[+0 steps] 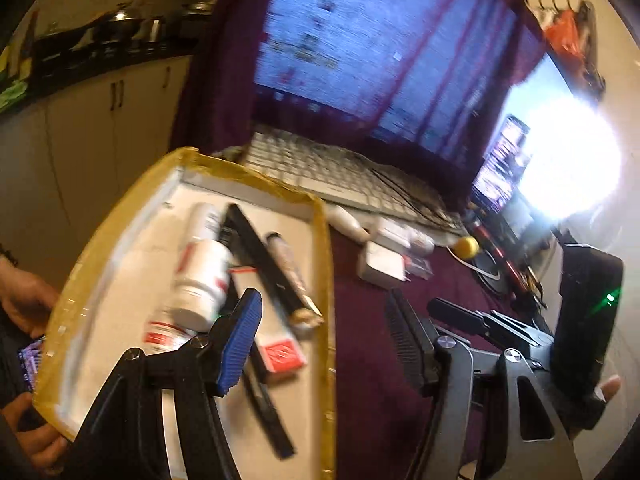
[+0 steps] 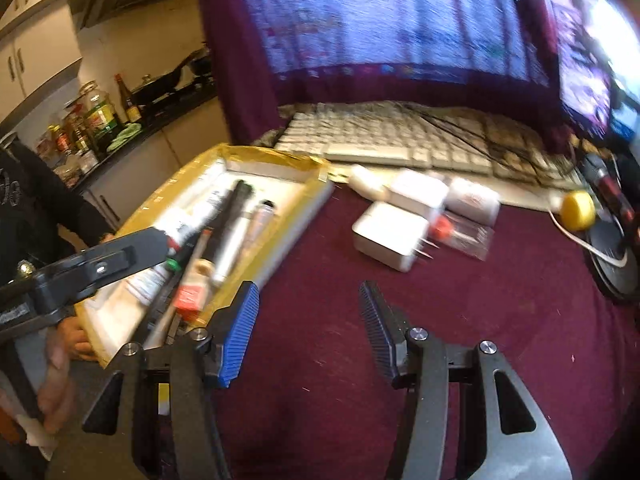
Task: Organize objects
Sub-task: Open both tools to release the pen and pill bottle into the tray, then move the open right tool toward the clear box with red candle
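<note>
A shallow white tray with a yellow taped rim (image 1: 326,248) (image 2: 276,158) lies on the maroon cloth. It holds white bottles (image 1: 202,264), a long black stick (image 1: 256,256), a marker (image 1: 290,264) and a small red box (image 1: 282,354). My left gripper (image 1: 320,340) hangs open over the tray's right rim with nothing between its pads. My right gripper (image 2: 310,332) stands open over bare cloth, right of the tray. A white charger (image 2: 388,236) (image 1: 380,266), a lying white bottle (image 2: 366,184), white boxes (image 2: 420,192) and a yellow ball (image 2: 576,210) lie beyond.
A white keyboard (image 2: 400,136) and a cloth-draped monitor (image 2: 400,20) stand behind. Cables and a dark round base (image 2: 616,256) crowd the right edge. A person in a dark top (image 2: 36,200) stands left of the tray, with a hand (image 2: 76,336) at its edge.
</note>
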{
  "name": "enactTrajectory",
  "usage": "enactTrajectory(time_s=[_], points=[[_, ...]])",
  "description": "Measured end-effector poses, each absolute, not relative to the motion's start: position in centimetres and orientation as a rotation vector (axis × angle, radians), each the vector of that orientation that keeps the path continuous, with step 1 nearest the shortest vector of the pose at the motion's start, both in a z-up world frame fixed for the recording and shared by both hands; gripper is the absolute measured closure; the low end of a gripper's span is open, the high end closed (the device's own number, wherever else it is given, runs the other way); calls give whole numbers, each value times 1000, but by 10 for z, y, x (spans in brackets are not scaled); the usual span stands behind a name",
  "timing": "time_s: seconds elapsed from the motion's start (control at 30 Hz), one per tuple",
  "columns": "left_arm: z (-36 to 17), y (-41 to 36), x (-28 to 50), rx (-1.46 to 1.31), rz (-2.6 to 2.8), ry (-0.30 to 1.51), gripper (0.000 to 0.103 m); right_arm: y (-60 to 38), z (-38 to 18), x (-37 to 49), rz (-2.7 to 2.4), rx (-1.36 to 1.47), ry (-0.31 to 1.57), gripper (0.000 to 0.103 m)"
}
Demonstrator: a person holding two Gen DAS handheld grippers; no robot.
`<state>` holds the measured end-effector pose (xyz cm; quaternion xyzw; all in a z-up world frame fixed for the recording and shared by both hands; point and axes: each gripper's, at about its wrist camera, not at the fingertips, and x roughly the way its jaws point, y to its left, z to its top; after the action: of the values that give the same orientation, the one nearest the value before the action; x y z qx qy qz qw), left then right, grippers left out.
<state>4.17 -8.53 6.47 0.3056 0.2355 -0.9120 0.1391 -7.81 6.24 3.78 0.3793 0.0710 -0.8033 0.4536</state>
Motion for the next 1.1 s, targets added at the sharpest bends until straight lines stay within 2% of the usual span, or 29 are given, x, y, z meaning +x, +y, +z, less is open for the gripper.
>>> enactTrajectory(time_s=[0.3,1.1], points=[[55,-60,26,978,-2659,633,45,77,19,-94,-2003,1007,150,51],[50,-57,22,1018,-2658,633,45,77,19,-97,-2007,1022,150,51]])
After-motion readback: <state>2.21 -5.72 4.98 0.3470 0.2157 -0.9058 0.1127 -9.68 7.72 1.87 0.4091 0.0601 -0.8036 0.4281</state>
